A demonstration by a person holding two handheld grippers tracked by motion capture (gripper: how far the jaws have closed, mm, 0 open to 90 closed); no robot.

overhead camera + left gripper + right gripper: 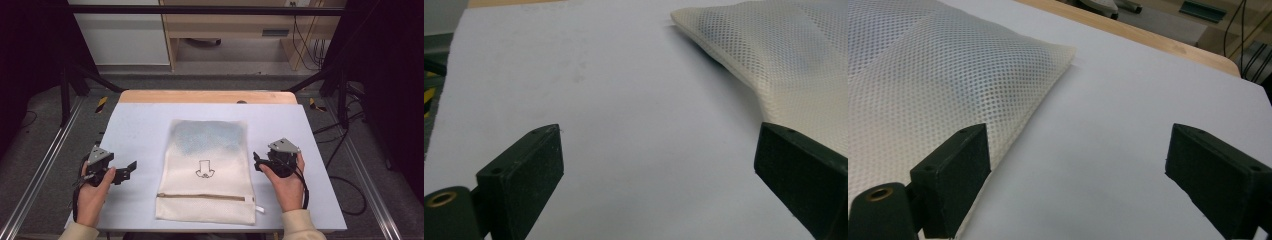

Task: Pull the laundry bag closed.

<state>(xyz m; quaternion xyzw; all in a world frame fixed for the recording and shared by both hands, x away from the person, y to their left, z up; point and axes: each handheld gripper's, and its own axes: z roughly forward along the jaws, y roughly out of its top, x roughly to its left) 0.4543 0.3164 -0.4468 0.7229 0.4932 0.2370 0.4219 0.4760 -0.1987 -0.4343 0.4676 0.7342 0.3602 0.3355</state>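
Observation:
A cream mesh laundry bag (206,167) lies flat in the middle of the white table (140,125), its zipper (200,196) near the front edge and something bluish showing through its far half. My left gripper (131,167) rests on the table to the left of the bag, open, with bare table between its jaws; the bag's edge (784,65) lies beyond its right jaw. My right gripper (257,161) sits just off the bag's right side, open and holding nothing; the mesh bag (938,75) lies by its left jaw.
A wooden strip (207,96) runs along the table's far edge. Black frame posts (65,90) stand at both sides, metal rails (40,170) run along the floor, and cables (345,185) trail on the floor at right. A desk (225,30) stands beyond.

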